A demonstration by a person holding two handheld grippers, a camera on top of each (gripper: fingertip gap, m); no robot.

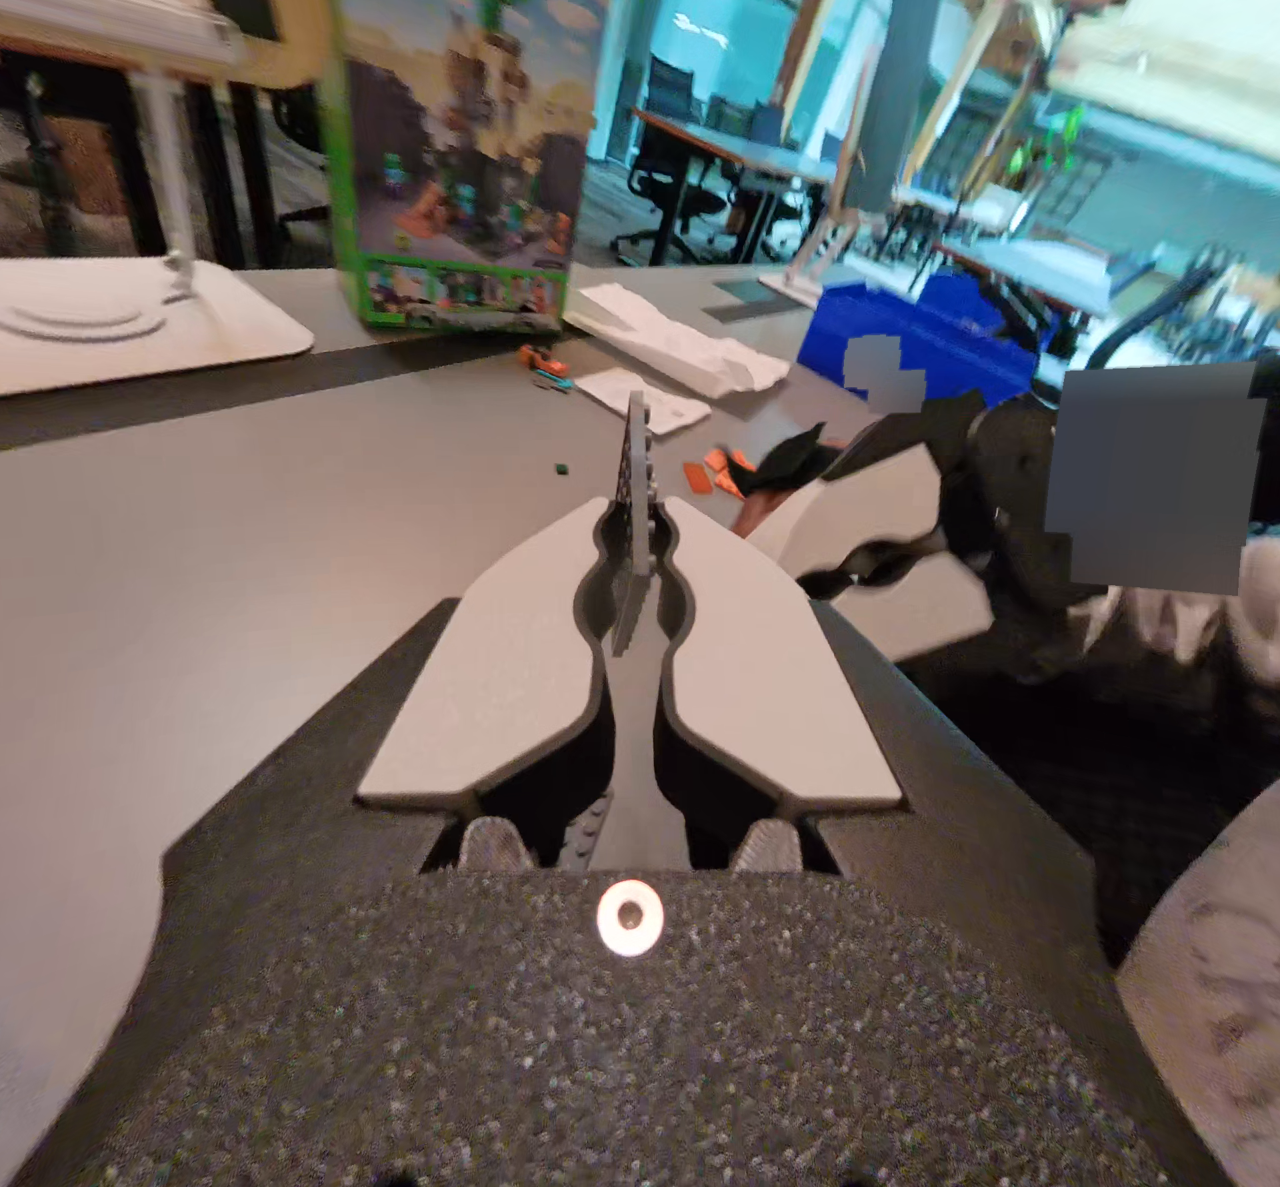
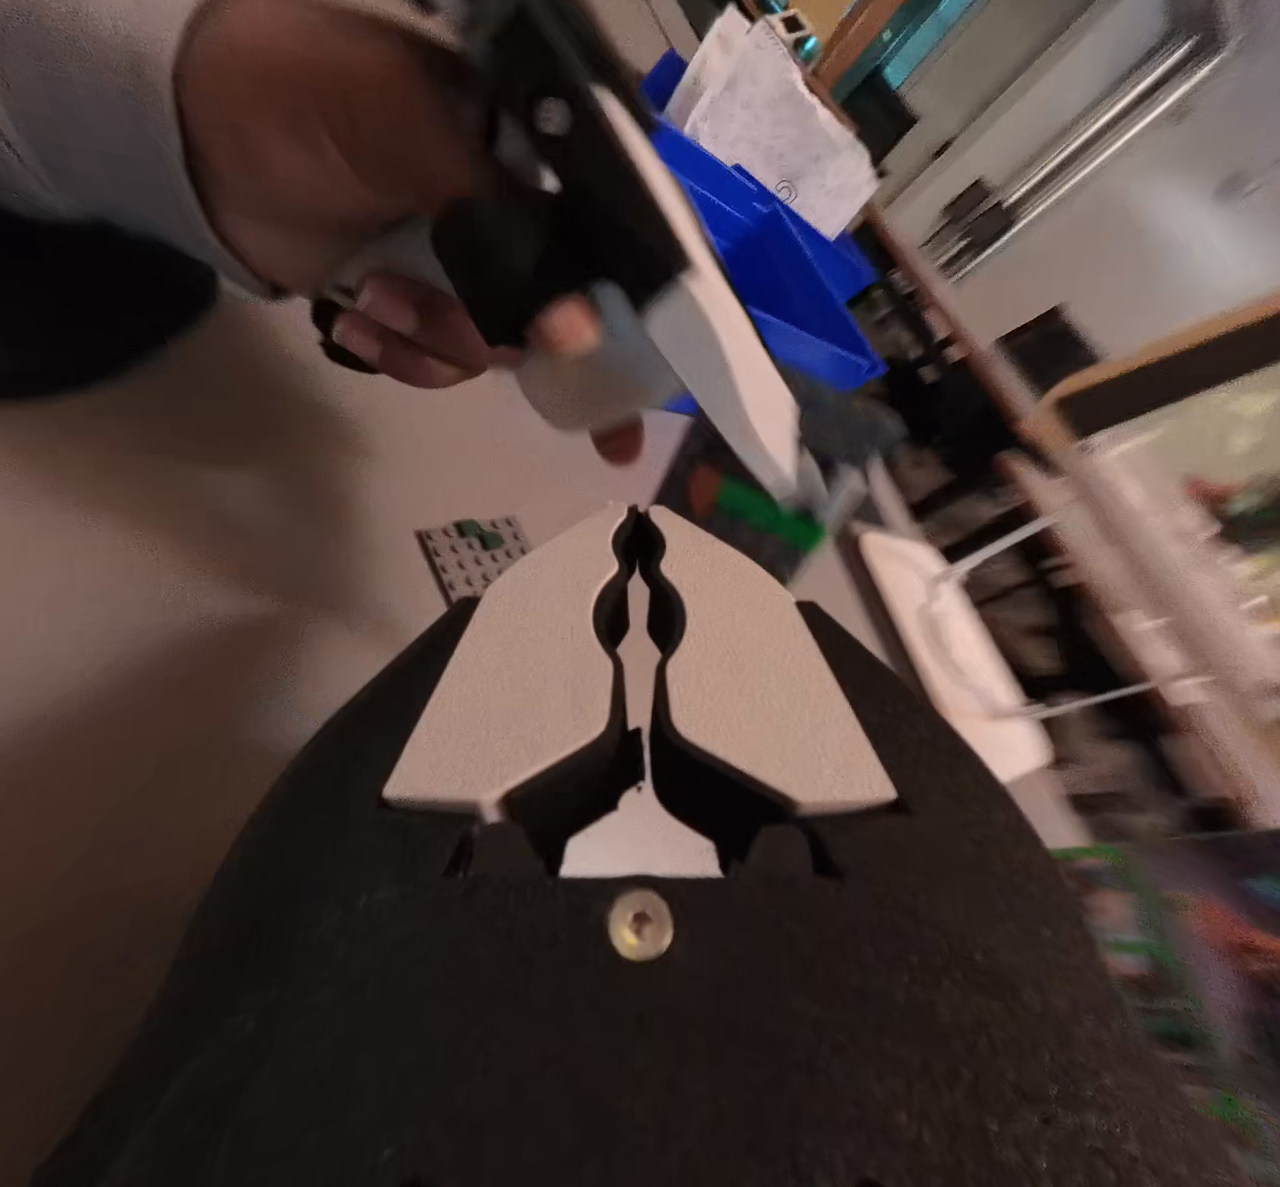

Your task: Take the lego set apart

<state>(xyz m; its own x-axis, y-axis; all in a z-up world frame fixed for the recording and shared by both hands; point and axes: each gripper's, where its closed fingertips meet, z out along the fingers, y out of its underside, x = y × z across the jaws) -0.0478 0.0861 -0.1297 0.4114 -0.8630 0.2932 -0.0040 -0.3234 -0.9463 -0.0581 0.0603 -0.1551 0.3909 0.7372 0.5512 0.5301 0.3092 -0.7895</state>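
My left gripper (image 1: 634, 504) is shut on a thin grey studded Lego plate (image 1: 636, 454). It holds the plate on edge above the grey table (image 1: 277, 530), and both pads press its faces. In the right wrist view a hand holds that gripper (image 2: 720, 350), blurred, with the grey plate (image 2: 596, 371) in it. My right gripper (image 2: 641, 514) is shut with its pads touching, and nothing shows between them. It hovers over the table beside a second grey plate (image 2: 471, 548) that lies flat with small green pieces on it. The right gripper also shows in the left wrist view (image 1: 789, 465).
Several orange tiles (image 1: 713, 472) and a small dark green piece (image 1: 561, 469) lie on the table. Farther back are small orange and teal parts (image 1: 544, 364), white paper sheets (image 1: 665, 337), the green set box (image 1: 457, 150), blue bins (image 1: 921, 323) and a white stand base (image 1: 125, 323).
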